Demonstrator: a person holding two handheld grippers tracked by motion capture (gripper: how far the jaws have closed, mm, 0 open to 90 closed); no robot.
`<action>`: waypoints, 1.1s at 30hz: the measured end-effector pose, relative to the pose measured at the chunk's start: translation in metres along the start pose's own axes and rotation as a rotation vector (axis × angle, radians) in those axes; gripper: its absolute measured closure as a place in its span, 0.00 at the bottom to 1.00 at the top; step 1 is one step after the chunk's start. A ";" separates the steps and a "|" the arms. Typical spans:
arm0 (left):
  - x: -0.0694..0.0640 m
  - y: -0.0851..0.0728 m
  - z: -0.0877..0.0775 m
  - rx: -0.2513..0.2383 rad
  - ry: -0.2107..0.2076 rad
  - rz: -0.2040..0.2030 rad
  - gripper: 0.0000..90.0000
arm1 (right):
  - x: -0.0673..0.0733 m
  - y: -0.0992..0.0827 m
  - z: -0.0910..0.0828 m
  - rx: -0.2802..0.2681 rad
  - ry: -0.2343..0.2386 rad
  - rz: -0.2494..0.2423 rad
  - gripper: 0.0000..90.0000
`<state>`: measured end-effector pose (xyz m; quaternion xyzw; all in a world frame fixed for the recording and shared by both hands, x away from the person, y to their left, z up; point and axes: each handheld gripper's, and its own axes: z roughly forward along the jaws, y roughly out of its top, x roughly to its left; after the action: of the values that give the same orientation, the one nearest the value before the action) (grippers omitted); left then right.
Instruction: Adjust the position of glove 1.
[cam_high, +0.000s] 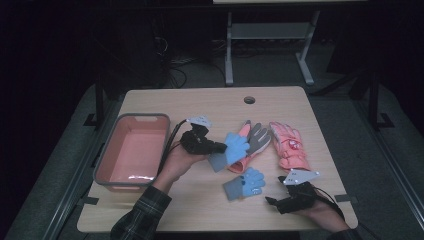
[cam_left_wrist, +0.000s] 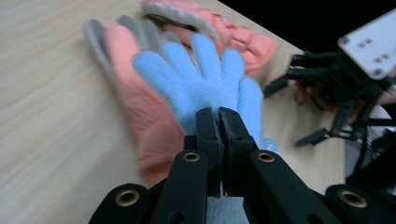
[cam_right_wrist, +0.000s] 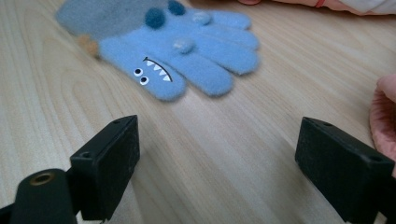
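Right gripper (cam_high: 274, 201) sits low at the worktop's near right corner, jaws spread wide with nothing between them, aimed at the monster-face blue glove (cam_right_wrist: 173, 51) lying flat just ahead, probably lined up for a pickup. Left gripper (cam_high: 223, 148), jaws clamped tight on the other blue glove (cam_left_wrist: 205, 84) near its cuff, holds it lifted above the pink-and-grey glove (cam_high: 252, 140) mid-worktop. My guess: it's bound for the pink tub (cam_high: 150, 119) at the left edge.
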<state>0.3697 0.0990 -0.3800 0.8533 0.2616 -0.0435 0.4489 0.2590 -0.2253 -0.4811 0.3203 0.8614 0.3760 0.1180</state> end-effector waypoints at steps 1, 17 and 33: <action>-0.003 -0.001 0.002 0.007 -0.009 0.004 0.97 | 0.000 0.000 0.000 0.000 0.000 0.000 0.15; -0.030 -0.017 0.052 0.152 -0.101 0.073 0.97 | 0.000 0.000 0.000 0.000 0.000 0.000 0.15; -0.029 -0.029 0.080 0.237 -0.089 0.120 0.97 | 0.000 0.000 0.000 0.000 0.000 -0.001 0.15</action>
<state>0.3433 0.0372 -0.4404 0.9117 0.1829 -0.0851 0.3580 0.2591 -0.2254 -0.4811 0.3201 0.8615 0.3761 0.1182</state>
